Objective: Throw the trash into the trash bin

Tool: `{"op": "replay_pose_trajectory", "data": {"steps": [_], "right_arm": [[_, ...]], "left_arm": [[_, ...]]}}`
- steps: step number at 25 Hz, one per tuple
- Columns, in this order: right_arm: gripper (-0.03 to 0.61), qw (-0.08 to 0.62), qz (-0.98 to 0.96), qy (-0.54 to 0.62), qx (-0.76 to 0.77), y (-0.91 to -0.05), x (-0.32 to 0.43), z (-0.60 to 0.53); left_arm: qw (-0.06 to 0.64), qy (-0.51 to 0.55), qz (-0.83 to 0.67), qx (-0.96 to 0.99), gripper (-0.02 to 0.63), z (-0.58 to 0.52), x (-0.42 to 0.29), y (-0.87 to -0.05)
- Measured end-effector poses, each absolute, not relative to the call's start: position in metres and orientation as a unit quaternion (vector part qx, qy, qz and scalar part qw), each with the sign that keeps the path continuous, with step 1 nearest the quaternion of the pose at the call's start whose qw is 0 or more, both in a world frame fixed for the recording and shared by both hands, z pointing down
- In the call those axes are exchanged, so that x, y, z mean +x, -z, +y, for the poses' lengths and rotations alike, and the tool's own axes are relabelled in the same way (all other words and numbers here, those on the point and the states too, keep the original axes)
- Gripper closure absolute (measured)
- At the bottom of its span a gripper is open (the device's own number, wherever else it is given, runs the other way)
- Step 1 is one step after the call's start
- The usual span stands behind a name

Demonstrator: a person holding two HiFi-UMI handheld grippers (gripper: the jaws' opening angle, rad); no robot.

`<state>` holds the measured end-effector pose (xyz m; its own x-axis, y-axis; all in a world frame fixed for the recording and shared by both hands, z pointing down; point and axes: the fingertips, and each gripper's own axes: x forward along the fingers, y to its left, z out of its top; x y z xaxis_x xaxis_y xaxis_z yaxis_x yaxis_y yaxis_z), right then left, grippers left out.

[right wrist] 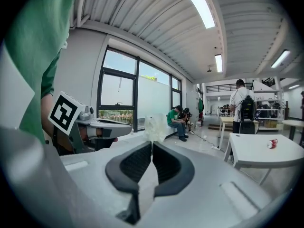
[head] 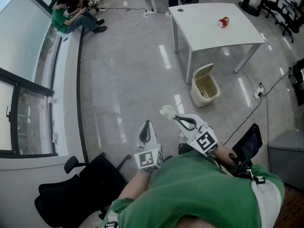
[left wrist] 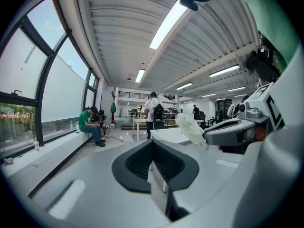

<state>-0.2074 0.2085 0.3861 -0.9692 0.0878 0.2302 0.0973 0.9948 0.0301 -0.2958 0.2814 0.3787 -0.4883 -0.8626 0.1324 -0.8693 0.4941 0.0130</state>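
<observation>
My right gripper (head: 176, 118) is shut on a crumpled whitish piece of trash (head: 167, 111), which sticks out past its tips (right wrist: 152, 144). The same trash (right wrist: 153, 126) looks pale and translucent in the right gripper view. My left gripper (head: 147, 124) is held beside it, jaws together with nothing between them (left wrist: 153, 142). From the left gripper view the trash (left wrist: 191, 127) shows at the right gripper's tip. The beige trash bin (head: 205, 85), lid up, stands on the floor ahead and to the right, by the table leg. Both grippers are well short of it.
A white table (head: 204, 27) carries a red crushed can (head: 223, 21). Cables (head: 259, 99) run over the floor right of the bin. A black office chair (head: 80, 186) is at my lower left. People sit by the windows (head: 71, 15) at the far left.
</observation>
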Motion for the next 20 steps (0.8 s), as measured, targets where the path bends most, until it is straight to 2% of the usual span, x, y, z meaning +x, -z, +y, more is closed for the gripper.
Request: {"op": "replay_pose_trajectory", "data": {"steps": [20], "right_arm": [[0.563,0.105,-0.994,-0.015,-0.017,-0.391,-0.256,0.108]], "left_arm": [[0.068,-0.066,-0.844,0.527,0.607,0.168,-0.348,-0.373]]}}
